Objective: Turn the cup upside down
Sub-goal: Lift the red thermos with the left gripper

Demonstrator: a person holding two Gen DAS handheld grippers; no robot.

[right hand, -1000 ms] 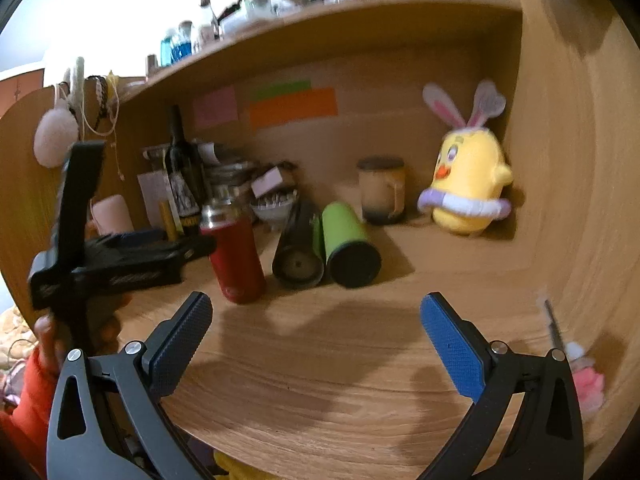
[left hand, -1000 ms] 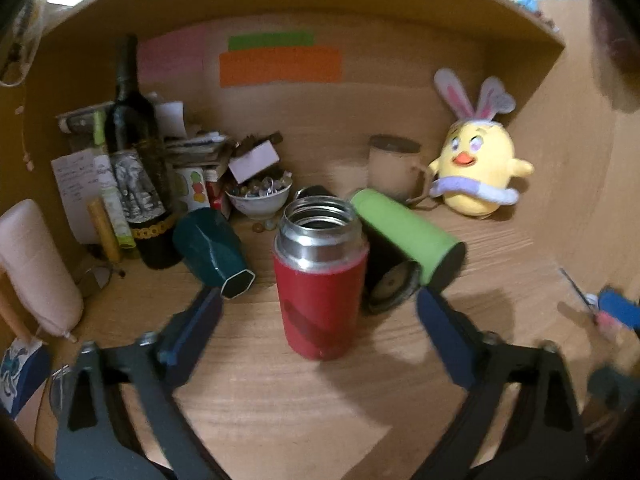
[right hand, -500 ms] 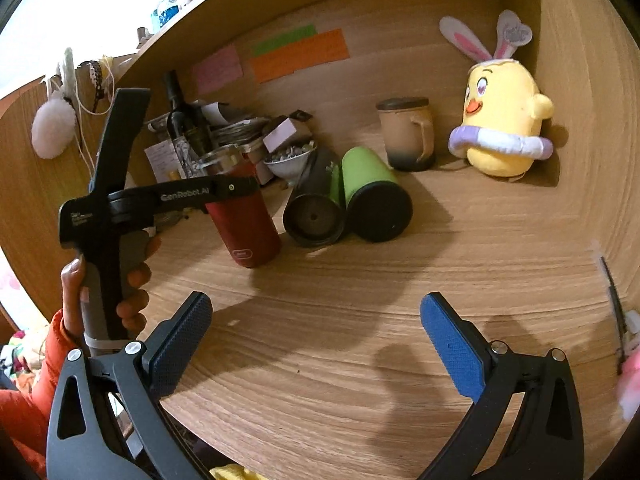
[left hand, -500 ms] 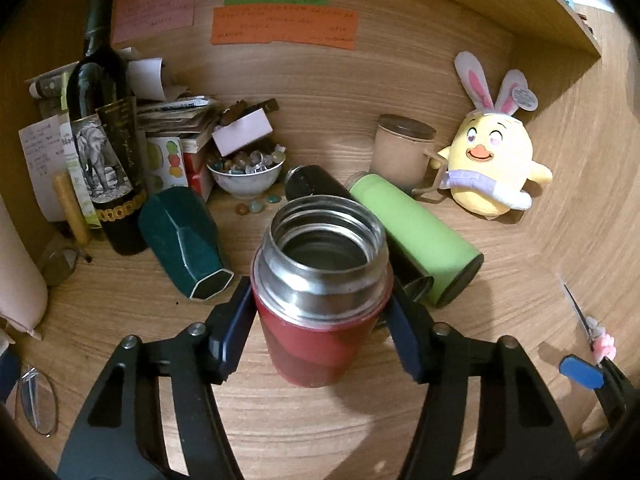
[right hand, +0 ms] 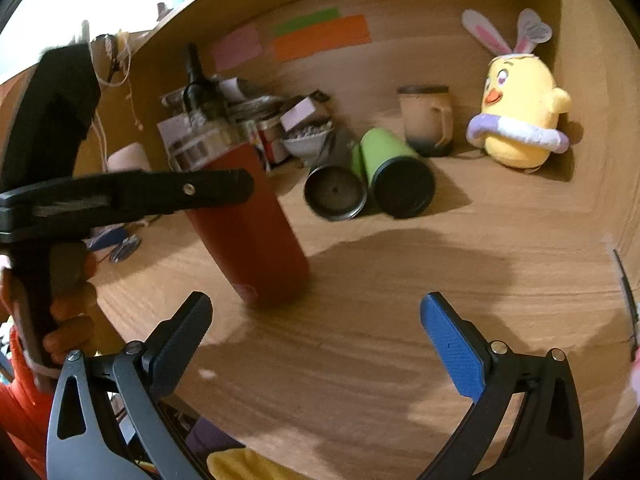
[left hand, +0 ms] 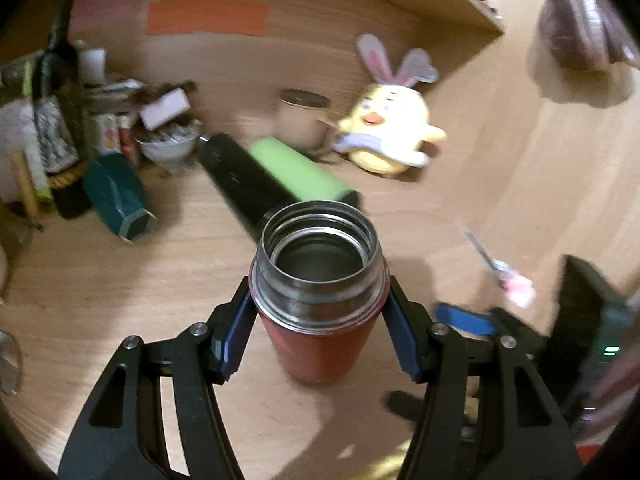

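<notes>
Left wrist view: our left gripper (left hand: 318, 316) clamps the red steel cup (left hand: 319, 300) at frame centre, mouth up, so grasp done, inversion pending. Right wrist view: cup (right hand: 256, 236) tilted at centre left, apparently lifted; right gripper (right hand: 316, 340) wide, empty.

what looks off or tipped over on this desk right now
The black flask and green flask lie on their sides. The red cup tilts in the left gripper, mouth still up.

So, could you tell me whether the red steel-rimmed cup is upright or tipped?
Tipped slightly: the red steel-rimmed cup leans, mouth still upward.
</notes>
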